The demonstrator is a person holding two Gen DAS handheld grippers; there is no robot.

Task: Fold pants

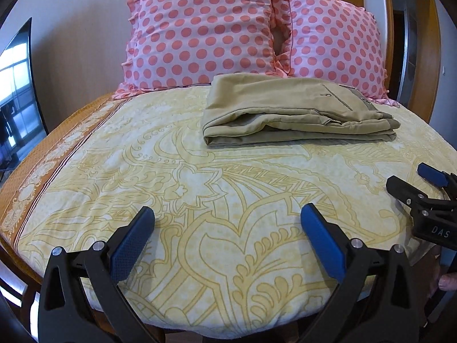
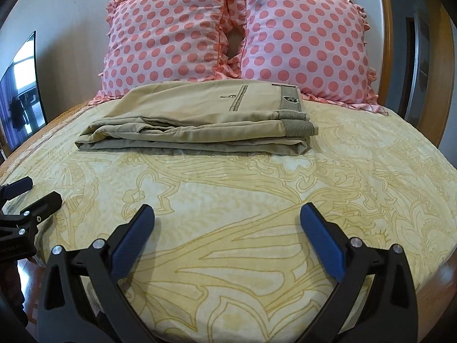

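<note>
Toward the far half of the bed (image 1: 200, 188), just in front of two pink polka-dot pillows (image 1: 205, 28), sit the pants (image 1: 297, 114), already folded into a flat stack. Long axis runs left to right across the bed. Waistband end points right: in my right wrist view the striped ribbed band with a dark label sits at the stack's right end (image 2: 291, 100), and the rounded fold is at the left end. Khaki/tan fabric, several layers visible along the near edge, a slanted welt pocket with a small button on the top face. Top layer is mostly smooth (a few soft creases near the left fold). Far edge is just beside the pillows; can't tell if it touches them.

My left gripper (image 1: 227, 217) hovers over the near part of the yellow patterned bedspread, blue pads spread wide, nothing between them, well apart from the pants. My right gripper (image 2: 227, 217) is the same: fingers splayed, empty, over the near bedspread.

Dark TV screen (image 2: 22, 91) at far left against the wall.
</note>
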